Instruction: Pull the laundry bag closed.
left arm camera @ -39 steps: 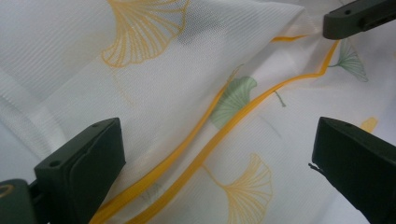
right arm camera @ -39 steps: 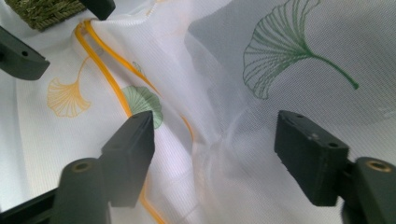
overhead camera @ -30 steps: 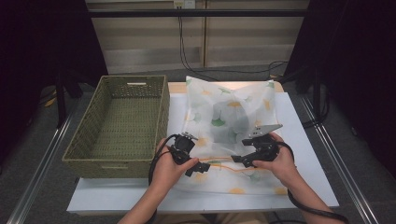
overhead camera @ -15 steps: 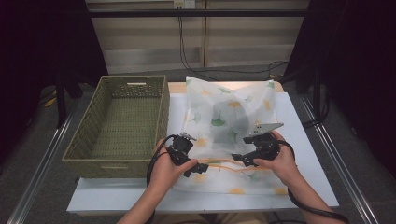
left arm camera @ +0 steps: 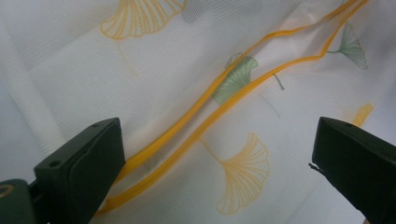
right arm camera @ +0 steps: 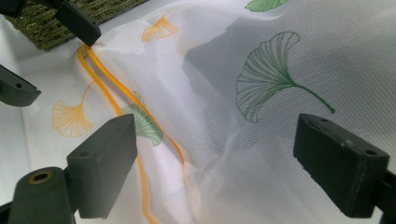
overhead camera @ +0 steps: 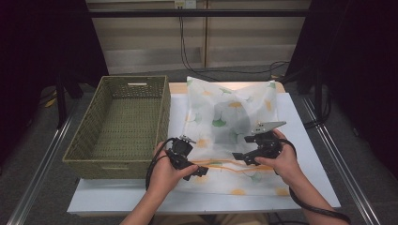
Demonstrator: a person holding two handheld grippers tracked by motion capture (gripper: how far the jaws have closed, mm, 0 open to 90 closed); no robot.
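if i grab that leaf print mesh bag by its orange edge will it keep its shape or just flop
The mesh bag will probably flop: the fabric already lies wrinkled and folded on the table. Its orange edge runs in wavy lines, so it likely bends rather than holds stiff. The thin, see-through mesh suggests it is light, though a dark shape inside may add weight and sag when lifted.

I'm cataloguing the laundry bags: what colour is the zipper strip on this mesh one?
Orange, running between the open jaws across the white leaf-printed mesh bag; the zipper strip shows best in the left gripper view.
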